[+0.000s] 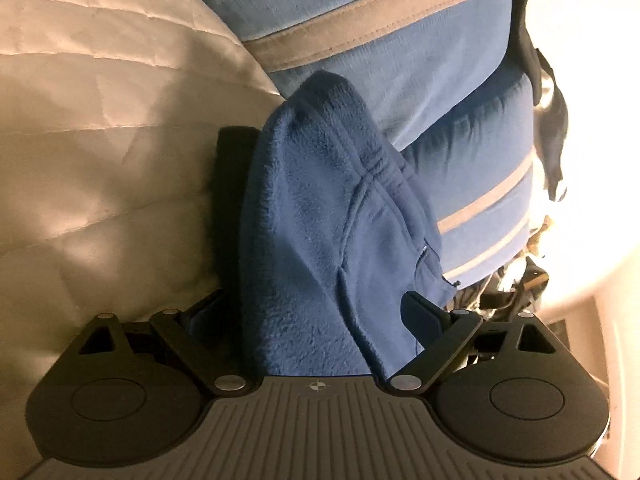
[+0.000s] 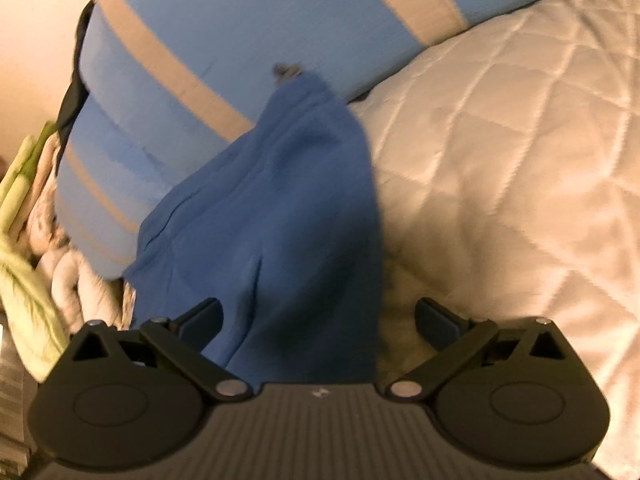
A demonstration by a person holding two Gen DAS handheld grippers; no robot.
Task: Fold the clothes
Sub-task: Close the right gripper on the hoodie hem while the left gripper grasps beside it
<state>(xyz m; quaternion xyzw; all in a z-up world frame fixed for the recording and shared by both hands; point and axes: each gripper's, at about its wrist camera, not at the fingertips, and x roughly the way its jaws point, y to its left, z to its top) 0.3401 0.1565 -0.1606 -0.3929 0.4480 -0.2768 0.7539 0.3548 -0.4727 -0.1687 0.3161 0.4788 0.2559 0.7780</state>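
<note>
On the quilted bed cover (image 1: 100, 128), a dark blue fleece garment (image 1: 320, 220) is seen bunched up against a large light blue cushion with tan stripes (image 1: 380, 40). The left hand-held gripper (image 1: 316, 312) is spread wide, with the fleece draped between its fingers and nothing seen clamped. The right hand-held gripper (image 2: 320, 320) is likewise spread apart, the same fleece lying between its fingers against the left one. A pile of green and pale fabric (image 2: 28, 248) is seen beside the cushion.
</note>
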